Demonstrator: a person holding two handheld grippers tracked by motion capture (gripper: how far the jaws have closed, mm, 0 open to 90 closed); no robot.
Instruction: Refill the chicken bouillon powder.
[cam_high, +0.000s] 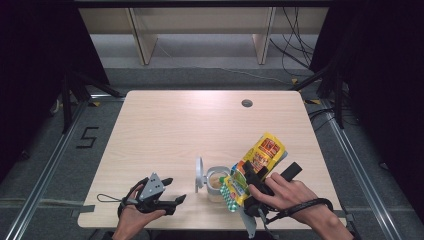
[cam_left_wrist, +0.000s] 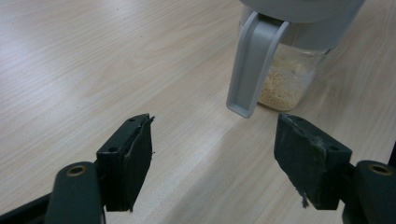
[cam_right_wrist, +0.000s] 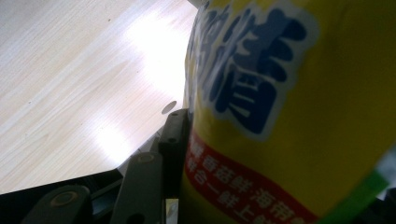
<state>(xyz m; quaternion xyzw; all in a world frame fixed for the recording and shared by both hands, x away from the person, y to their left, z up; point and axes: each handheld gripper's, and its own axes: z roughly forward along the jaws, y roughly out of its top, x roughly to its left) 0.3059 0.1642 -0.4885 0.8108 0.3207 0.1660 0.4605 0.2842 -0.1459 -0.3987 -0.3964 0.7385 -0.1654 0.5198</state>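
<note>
We judge the yellow seasoning pouch soft, light, crinkly: right gripper clamps its middle above the jar; left gripper gapes empty beside the jar.

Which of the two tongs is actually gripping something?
The right tongs, clamped on the yellow seasoning bag tilted over the open jar. The left tongs stand open and empty, resting on the table beside the jar.
</note>
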